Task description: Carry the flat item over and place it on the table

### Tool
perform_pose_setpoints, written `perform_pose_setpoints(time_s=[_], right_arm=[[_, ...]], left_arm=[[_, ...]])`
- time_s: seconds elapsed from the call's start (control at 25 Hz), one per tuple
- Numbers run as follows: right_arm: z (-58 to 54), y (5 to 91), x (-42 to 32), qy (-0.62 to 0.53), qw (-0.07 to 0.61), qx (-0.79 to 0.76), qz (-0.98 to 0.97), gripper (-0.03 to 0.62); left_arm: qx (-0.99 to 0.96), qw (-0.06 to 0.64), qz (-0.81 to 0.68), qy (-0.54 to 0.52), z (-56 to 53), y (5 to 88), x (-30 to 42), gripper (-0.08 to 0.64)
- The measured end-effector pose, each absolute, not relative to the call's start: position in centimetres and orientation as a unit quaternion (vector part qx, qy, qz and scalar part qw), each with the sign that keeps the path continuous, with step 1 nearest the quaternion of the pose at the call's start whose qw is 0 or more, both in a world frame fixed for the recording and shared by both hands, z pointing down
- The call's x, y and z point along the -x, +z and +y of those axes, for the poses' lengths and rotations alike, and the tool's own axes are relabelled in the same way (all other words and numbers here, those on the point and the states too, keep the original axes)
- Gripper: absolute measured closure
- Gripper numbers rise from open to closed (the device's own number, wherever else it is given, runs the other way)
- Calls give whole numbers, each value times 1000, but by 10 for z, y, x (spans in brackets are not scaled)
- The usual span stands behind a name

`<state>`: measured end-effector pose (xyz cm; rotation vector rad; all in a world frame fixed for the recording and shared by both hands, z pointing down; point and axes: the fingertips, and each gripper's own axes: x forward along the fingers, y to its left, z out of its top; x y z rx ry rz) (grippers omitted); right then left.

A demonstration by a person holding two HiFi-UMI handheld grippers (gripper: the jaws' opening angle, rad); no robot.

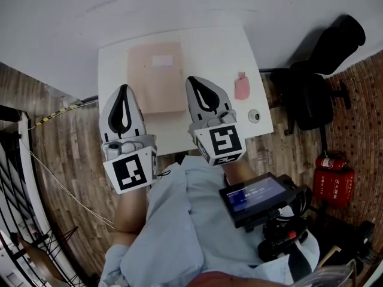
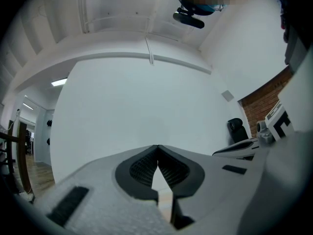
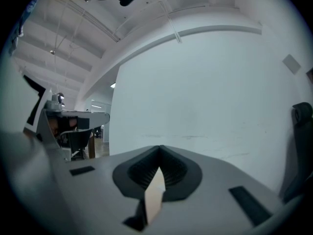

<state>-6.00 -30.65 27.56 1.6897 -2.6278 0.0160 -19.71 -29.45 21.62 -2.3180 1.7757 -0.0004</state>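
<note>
Left gripper (image 1: 123, 88) and right gripper (image 1: 195, 80) are both seen w/ jaws closed tip to tip, nothing clamped. A pale sliver is seen in the gap behind each pair of tips, prob. background showing through, though that can't be confirmed. Flat item (image 1: 155, 79) is found lying on the table (image 1: 209, 46), directly between the 2 grippers. Its long axis is directed away from the person toward the wall, parallel to both. Its near end is flanked on each side, and neither gripper is clearly nearer. Placement is judged approx. done.
</note>
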Motion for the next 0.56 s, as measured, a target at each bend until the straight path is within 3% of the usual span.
perform_pose_setpoints(time_s=[0.56], right_arm=[[-306, 279, 68, 14, 14, -534, -845, 588]], left_arm=[[787, 112, 607, -8, -294, 218, 200, 551]])
